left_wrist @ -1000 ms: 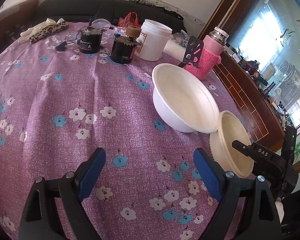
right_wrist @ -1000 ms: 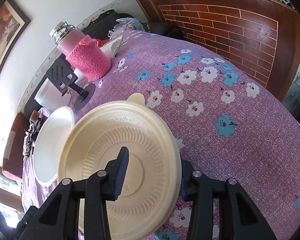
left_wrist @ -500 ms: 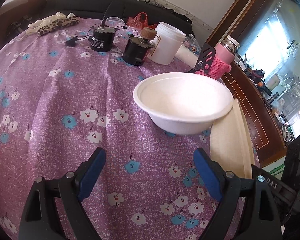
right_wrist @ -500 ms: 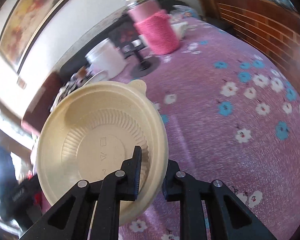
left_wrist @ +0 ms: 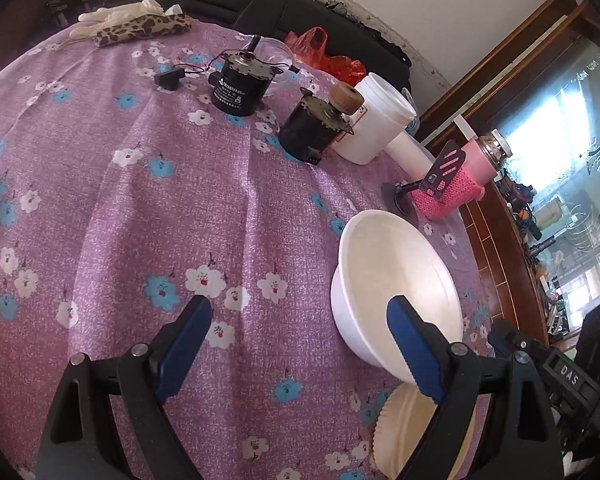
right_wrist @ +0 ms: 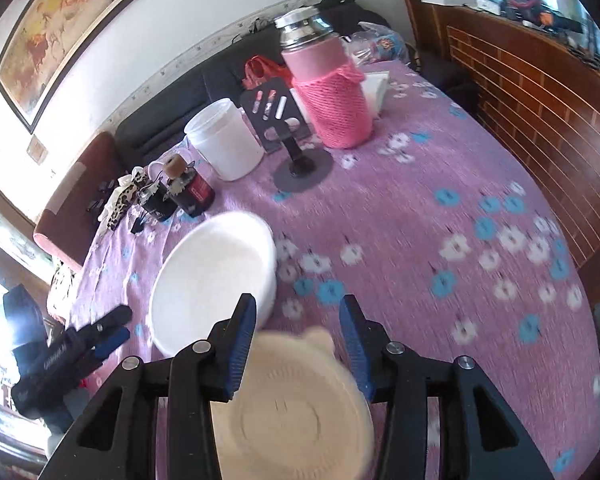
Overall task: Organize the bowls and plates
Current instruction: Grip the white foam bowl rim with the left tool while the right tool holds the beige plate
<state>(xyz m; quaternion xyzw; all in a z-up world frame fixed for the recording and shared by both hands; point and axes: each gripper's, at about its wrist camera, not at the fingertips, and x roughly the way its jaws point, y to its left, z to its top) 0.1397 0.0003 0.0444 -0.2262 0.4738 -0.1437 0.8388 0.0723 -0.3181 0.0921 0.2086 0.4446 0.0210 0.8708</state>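
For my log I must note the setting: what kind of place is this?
Most likely a lived-in home room: a table under a floral cloth, a dark sofa behind it, a framed painting on the wall and a pink-sleeved thermos.

A purple flowered tablecloth [left_wrist: 140, 208] carries two black motors [left_wrist: 240, 84] near its far edge, with a white tub [left_wrist: 376, 120] beside them. Toward the far right corner stand a pink-sleeved flask [right_wrist: 328, 92] and a black phone stand [right_wrist: 288, 132]. A leopard-print cloth [left_wrist: 144, 28] lies at the far left edge.
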